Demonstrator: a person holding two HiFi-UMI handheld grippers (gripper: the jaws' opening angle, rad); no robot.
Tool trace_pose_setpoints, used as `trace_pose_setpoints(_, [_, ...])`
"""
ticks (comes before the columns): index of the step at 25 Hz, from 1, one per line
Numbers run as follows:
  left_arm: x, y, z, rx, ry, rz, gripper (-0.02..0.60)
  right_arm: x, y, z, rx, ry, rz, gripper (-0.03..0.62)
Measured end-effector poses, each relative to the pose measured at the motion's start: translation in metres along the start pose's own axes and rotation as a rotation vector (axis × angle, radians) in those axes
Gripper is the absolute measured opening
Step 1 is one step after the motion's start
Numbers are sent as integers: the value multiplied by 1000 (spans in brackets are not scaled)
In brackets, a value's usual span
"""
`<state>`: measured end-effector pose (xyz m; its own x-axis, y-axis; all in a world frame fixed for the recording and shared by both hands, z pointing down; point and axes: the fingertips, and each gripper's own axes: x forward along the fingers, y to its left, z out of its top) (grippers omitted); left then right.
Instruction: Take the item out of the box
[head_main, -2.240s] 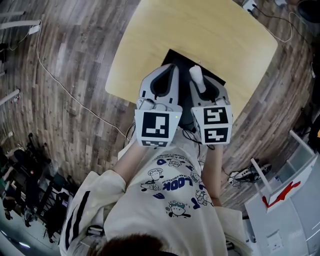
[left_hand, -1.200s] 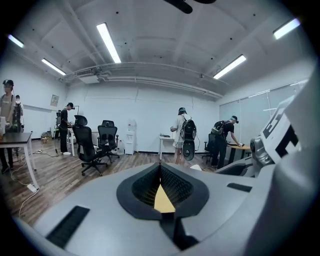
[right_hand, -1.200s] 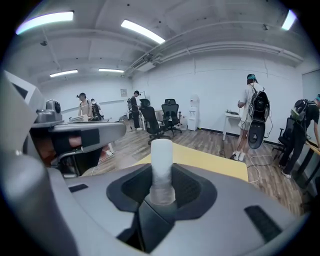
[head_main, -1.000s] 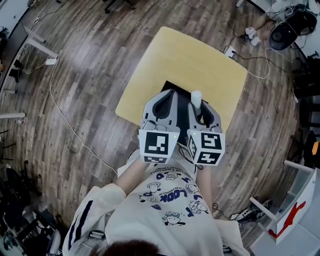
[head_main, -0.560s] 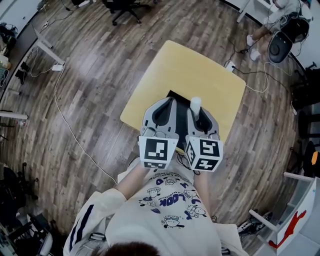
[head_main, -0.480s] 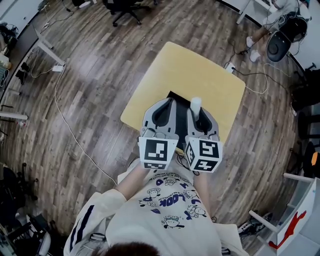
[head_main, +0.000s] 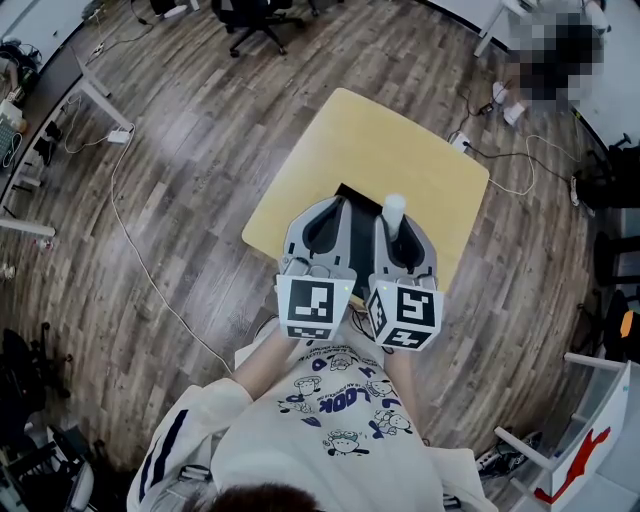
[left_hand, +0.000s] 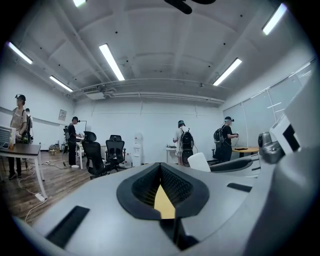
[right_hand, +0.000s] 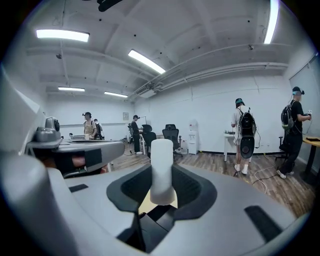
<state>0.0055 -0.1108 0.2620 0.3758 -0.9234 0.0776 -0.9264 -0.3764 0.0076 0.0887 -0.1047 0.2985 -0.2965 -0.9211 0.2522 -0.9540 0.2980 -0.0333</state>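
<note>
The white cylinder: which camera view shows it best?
The right gripper view: the white cylinder stands close, clamped by the right gripper. The head view shows only its top end; the left gripper view, at most a white sliver.

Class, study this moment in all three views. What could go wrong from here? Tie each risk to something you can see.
1. The white cylinder stands upright in the right tool, gripped near its lower end; it could tilt, slip and drop onto the table or wood floor.
2. The left tool, shut and empty, sits close beside the right tool; they could knock together.
3. The black box lies mostly hidden under both tools, so a downward move might bump it.
</note>
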Motion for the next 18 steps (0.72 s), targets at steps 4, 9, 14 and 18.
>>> trace_pose_setpoints(4, [-3,-3,3,1,-8,1,14,-6,-2,7,-1,-46,-14,141])
trace_pose_setpoints(9, [-2,-9,1,4,-10,0,14,-11,-10,12,8,-89,-33,141])
trace_pose_setpoints(14, [0,-11,0,4,-9,2,14,-12,-14,11,6,-99,-46,141])
trace_pose_setpoints(18, [-1,-12,1,18,-19,3,14,-12,-15,11,8,-113,-54,140])
